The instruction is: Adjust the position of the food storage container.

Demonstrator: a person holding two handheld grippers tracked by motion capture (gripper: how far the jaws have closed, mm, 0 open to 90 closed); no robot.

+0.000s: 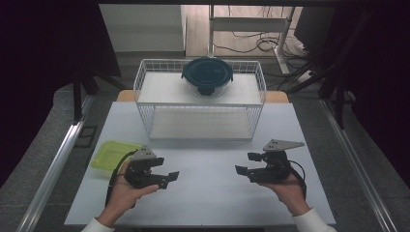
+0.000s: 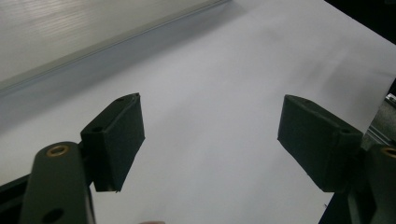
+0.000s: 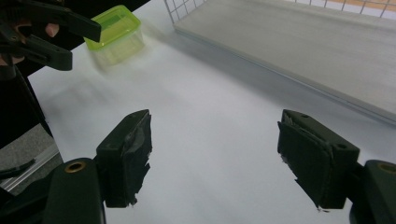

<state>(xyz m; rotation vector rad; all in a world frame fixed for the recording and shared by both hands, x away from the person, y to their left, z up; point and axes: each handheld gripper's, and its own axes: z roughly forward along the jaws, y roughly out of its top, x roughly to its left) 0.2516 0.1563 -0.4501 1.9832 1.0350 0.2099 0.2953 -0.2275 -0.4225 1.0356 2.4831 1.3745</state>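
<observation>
I hold my left gripper (image 1: 164,177) and right gripper (image 1: 247,164) low over the table (image 1: 203,193), jaws apart, empty (staged, probably); the green container (image 1: 110,153) sits beside my left, the lidded bowl (image 1: 207,75) on the wire rack (image 1: 145,77).

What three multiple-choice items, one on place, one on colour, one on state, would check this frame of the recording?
1. Where does the round lidded bowl sit?
A. on the wire shelf's top level
B. on the table
C. in a gripper

2. What colour is the small box by the left gripper?
A. red
B. yellow-green
C. blue

3. How do the right gripper's jaws stand?
A. shut on the box
B. shut empty
C. open, empty

Answers: 1 A, it rests on the wire shelf; 2 B, bright green plastic; 3 C, only bare table lies between them.
</observation>
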